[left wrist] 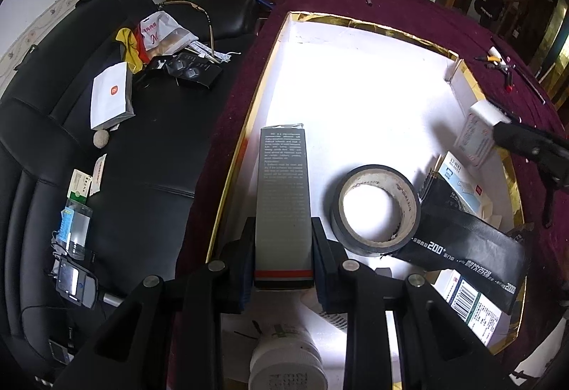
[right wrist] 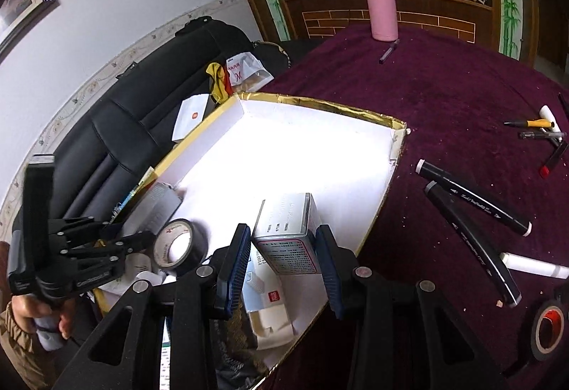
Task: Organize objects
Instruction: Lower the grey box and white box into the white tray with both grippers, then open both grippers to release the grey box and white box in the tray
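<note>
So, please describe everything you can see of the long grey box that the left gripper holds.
The long grey box is a slim carton, cardboard by its look, with small white print down its face and a red and black band at the near end. The left gripper clamps that near end between both pads. Its far end points into the gold-rimmed tray, over the white floor. A black tape roll lies just beside it; contact is unclear.

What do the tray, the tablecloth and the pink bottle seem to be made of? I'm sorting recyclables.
Tray: likely cardboard, matte white inside, with a crinkled gold foil rim. Tablecloth: deep maroon fabric, velvety by its soft nap and clinging crumbs. Pink bottle: smooth matte pink body, metal or plastic, cannot tell; its neck looks shiny.
</note>
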`<control>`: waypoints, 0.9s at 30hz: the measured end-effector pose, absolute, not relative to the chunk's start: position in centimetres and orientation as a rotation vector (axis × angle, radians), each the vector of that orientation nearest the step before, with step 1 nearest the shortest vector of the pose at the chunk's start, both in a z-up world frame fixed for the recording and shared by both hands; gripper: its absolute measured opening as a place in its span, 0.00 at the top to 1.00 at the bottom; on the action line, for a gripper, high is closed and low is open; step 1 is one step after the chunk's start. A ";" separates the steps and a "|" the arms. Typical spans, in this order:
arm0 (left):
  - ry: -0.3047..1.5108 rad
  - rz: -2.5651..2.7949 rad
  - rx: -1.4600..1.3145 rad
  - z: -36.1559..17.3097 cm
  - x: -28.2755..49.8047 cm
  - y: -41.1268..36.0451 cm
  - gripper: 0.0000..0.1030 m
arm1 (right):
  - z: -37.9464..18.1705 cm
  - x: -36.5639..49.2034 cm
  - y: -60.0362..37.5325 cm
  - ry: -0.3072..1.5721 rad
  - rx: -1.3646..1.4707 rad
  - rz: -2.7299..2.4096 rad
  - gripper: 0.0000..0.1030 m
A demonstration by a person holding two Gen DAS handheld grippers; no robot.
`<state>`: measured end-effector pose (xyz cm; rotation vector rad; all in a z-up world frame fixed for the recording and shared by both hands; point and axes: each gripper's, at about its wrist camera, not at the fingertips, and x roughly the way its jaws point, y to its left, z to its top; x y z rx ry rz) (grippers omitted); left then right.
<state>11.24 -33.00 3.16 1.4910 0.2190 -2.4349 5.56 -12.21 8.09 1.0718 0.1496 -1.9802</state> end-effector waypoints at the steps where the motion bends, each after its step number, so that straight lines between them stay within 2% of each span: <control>1: 0.227 -2.436 1.485 3.2 11.3 -33.1 0.74 | 7.8 5.5 -12.4 0.155 1.075 -1.982 0.59; 7: 0.268 -2.454 1.441 3.7 11.8 -33.1 0.70 | 7.4 5.4 -12.6 0.197 1.045 -2.007 0.60; 10: 0.285 -2.471 1.410 4.4 11.9 -32.9 0.64 | 7.1 5.3 -12.7 0.243 1.024 -2.041 0.60; 12: 0.274 -2.476 1.385 4.9 12.1 -32.6 0.56 | 6.8 5.0 -12.4 0.221 1.044 -2.034 0.60; 15: 0.280 -2.492 1.344 5.9 12.5 -32.4 0.52 | 6.9 5.0 -11.6 0.170 1.042 -2.027 0.59; 18: 0.312 -2.513 1.312 6.9 12.9 -32.1 0.52 | 7.5 5.3 -11.0 0.142 1.028 -2.028 0.53; 20: 0.323 -2.532 1.292 7.6 13.1 -31.6 0.51 | 7.9 5.5 -10.4 0.108 1.017 -2.024 0.40; 24: 0.324 -2.548 1.270 8.5 13.5 -30.4 0.49 | 8.8 6.2 -9.1 0.066 0.993 -2.027 0.38; 27: 0.341 -2.565 1.256 9.1 13.9 -29.3 0.48 | 9.1 6.8 -7.3 0.008 0.988 -2.033 0.31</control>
